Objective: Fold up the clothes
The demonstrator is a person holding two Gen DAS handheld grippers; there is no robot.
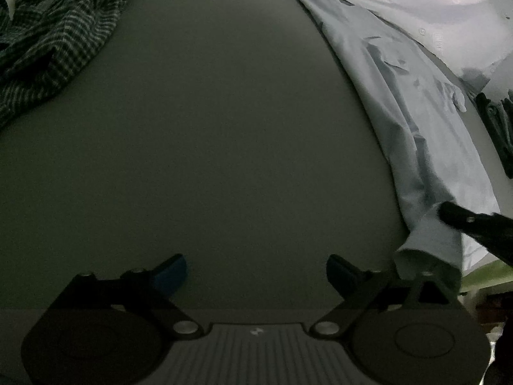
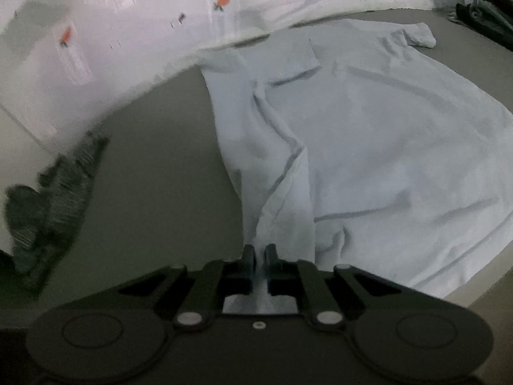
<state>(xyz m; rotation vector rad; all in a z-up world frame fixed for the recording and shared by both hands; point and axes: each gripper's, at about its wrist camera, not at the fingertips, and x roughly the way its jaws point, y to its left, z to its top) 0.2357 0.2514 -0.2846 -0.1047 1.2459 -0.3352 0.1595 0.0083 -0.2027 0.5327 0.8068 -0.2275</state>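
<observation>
now, right gripper (image 2: 259,253) pinched tight on a sleeve cuff of the pale blue shirt (image 2: 384,147), spread on the grey table (image 1: 208,128). left gripper (image 1: 256,272) gaping wide, empty. light, limp cotton, sure to sag: best taken at hems and shoulder seams.

Bare grey table (image 1: 224,128) between checked garment (image 1: 54,41) far-left and pale blue shirt (image 1: 400,96) right
</observation>
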